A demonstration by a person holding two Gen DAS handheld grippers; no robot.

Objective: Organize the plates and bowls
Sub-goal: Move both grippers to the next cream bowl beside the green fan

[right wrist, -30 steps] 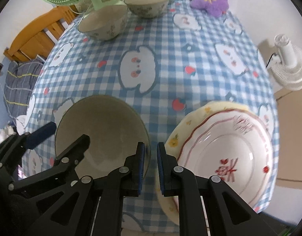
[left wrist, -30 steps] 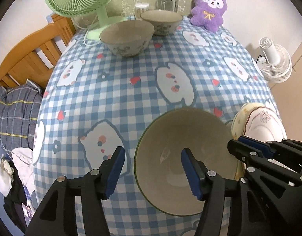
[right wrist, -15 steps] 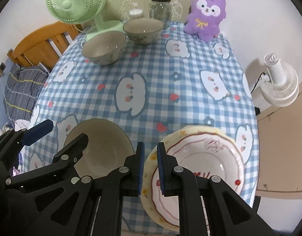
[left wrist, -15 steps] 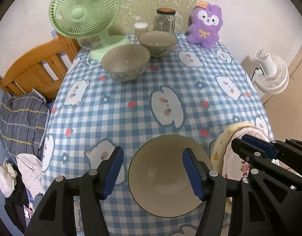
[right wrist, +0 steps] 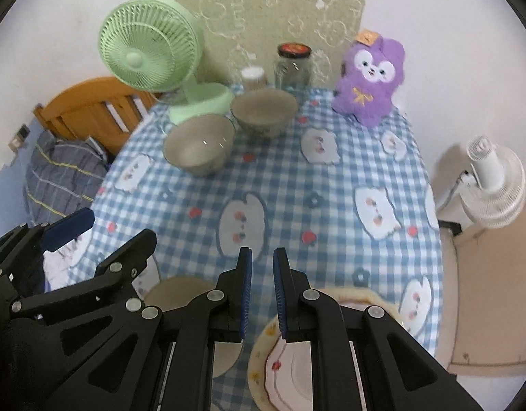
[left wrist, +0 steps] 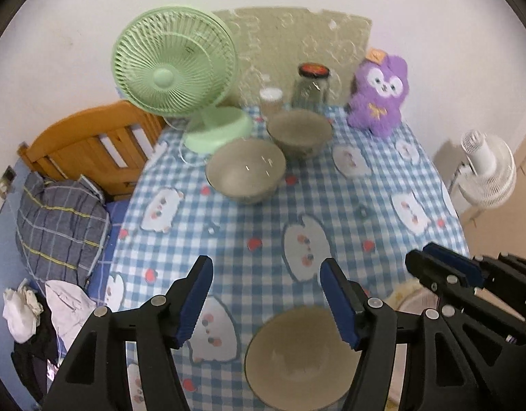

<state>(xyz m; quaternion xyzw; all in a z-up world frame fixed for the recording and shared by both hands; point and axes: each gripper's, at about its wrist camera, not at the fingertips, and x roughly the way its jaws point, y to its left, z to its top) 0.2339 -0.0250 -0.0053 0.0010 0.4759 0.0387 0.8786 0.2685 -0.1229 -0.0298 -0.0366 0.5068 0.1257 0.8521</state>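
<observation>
From the left wrist view, the left claw (left wrist: pixel 264 294) stands spread with nothing between its pads; its jaws have just been opening further, and the near bowl (left wrist: pixel 302 356) sits on the table (left wrist: pixel 331 205) below it, at about five o'clock from the gap and partly behind the right-hand finger. The two far bowls are the likely next targets, judging by the task: the nearer far bowl (left wrist: pixel 245 169) lies at about twelve o'clock from this claw, well apart across the checked cloth, and the rear bowl (left wrist: pixel 298 132) sits just behind it toward one o'clock, the two rims close or touching. A green fan (left wrist: pixel 175 65) stands at eleven o'clock, close beside those bowls, so a reach there should keep to the right of its base.

The right claw (right wrist: pixel 263 291) is pressed nearly together and holds nothing. The plate (right wrist: pixel 273 370) lies directly beneath it at six o'clock, on the table's near edge. Both hands look about equally far from the far bowls, but the left claw, already spread, seems better placed.
</observation>
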